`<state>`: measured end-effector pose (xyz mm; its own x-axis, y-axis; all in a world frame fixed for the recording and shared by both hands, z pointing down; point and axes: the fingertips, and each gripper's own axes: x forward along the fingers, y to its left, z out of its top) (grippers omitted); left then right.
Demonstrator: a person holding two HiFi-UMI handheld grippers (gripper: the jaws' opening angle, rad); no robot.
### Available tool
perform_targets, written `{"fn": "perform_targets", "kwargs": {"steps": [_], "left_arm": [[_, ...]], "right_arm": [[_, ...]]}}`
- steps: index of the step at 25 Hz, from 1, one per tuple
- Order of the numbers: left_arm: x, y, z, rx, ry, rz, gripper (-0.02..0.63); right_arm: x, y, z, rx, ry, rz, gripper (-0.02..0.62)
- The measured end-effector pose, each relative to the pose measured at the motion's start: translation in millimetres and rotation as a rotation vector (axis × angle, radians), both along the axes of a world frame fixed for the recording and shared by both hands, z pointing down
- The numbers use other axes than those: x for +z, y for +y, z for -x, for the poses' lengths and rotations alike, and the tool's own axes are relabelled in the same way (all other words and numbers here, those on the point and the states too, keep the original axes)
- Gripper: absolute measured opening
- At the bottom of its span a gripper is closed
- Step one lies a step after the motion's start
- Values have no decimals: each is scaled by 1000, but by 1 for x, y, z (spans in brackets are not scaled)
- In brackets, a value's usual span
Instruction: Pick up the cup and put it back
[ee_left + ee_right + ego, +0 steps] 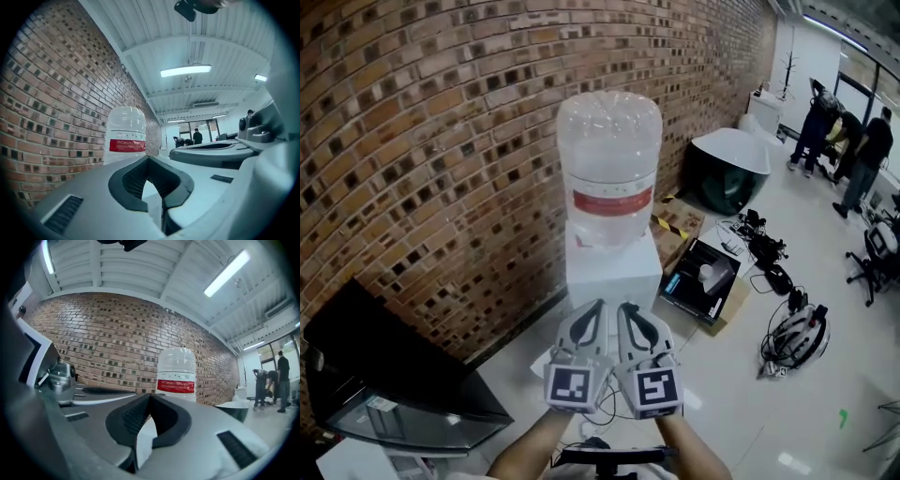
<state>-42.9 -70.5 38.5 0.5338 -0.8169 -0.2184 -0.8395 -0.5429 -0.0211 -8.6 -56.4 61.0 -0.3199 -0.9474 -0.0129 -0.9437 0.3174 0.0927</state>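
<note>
In front of the water dispenser (614,272), I hold the left tongs (596,307) and right tongs (626,309) side by side, both closed on nothing; no cup shows plainly in any view; I judge this the approach; next I must find the cup and open one pair.

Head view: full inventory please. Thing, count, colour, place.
wall: one, red-brown brick, left and back
bottle: one, clear with red label, centre, on the dispenser
dispenser: one, white, against the wall, ahead of the tongs
cabinet: one, black with glass front, lower left
tub: one, black with white top, behind the dispenser to the right
box: one, open cardboard with black insert, floor right of the dispenser
helmet: one, white and black, floor at right
chair: one, black, right edge
people: three, dark clothes, far upper right
left tongs: one, grey, shut, empty, bottom centre
right tongs: one, grey, shut, empty, beside the left
</note>
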Motion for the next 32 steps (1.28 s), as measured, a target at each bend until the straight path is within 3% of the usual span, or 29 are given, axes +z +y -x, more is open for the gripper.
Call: {"fn": "perform_targets", "kwargs": {"steps": [9, 21, 24, 29, 32], "left_arm": [[11, -40, 9, -10, 2, -3, 0], [29, -66, -22, -65, -10, -21, 0], [52, -73, -20, -117, 0, -9, 0], [95, -79, -26, -129, -11, -11, 0], [131, -83, -28, -131, -10, -1, 0]], "right_arm": [[11, -44, 1, 11, 8, 12, 6], [34, -77, -26, -61, 51, -1, 6], [57, -85, -27, -83, 51, 6, 6], [106, -93, -32, -101, 52, 38, 10], [144, -98, -32, -118, 43, 53, 43]]}}
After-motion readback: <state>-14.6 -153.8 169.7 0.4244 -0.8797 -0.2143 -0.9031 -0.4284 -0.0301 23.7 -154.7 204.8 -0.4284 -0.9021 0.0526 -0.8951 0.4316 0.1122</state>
